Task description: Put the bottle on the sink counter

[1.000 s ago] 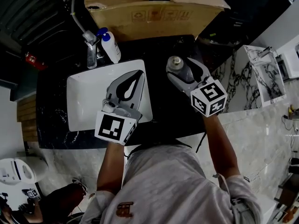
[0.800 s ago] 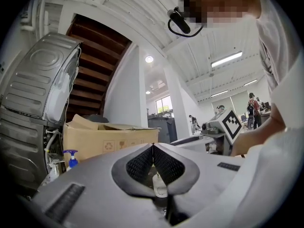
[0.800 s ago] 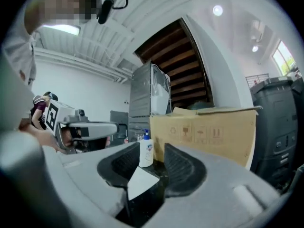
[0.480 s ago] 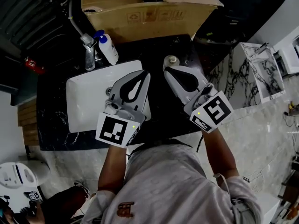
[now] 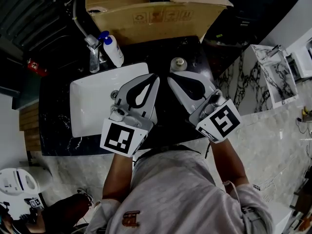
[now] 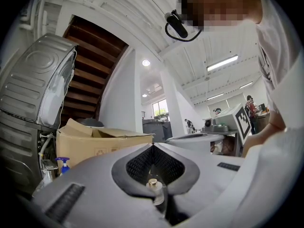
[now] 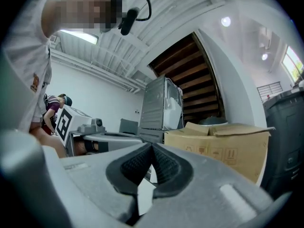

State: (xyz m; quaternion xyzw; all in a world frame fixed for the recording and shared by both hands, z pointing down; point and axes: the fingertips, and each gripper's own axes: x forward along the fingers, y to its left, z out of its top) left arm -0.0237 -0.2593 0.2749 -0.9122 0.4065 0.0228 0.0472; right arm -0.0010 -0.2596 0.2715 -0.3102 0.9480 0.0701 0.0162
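Observation:
The bottle (image 5: 180, 62) stands upright on the black sink counter (image 5: 168, 50), right of the basin; I see its pale cap and little else. My right gripper (image 5: 169, 77) hangs just in front of it, jaws shut and empty, clear of the bottle. My left gripper (image 5: 156, 76) is shut too, holding nothing, over the right edge of the white basin (image 5: 90, 101). In the left gripper view the left gripper (image 6: 153, 145) has its pads closed together, and in the right gripper view the right gripper (image 7: 152, 145) does as well. Neither gripper view shows the bottle.
A blue-topped pump bottle (image 5: 113, 48) and a chrome tap (image 5: 93, 52) stand at the basin's back edge. A large open cardboard box (image 5: 156, 11) sits behind the counter. A person's torso fills the near side. A marbled ledge (image 5: 273, 74) lies to the right.
A second ago my right gripper's jaws were wide around the bottle. They let go, shut, and drew back toward me and left. The bottle stays on the counter; the left gripper barely shifted.

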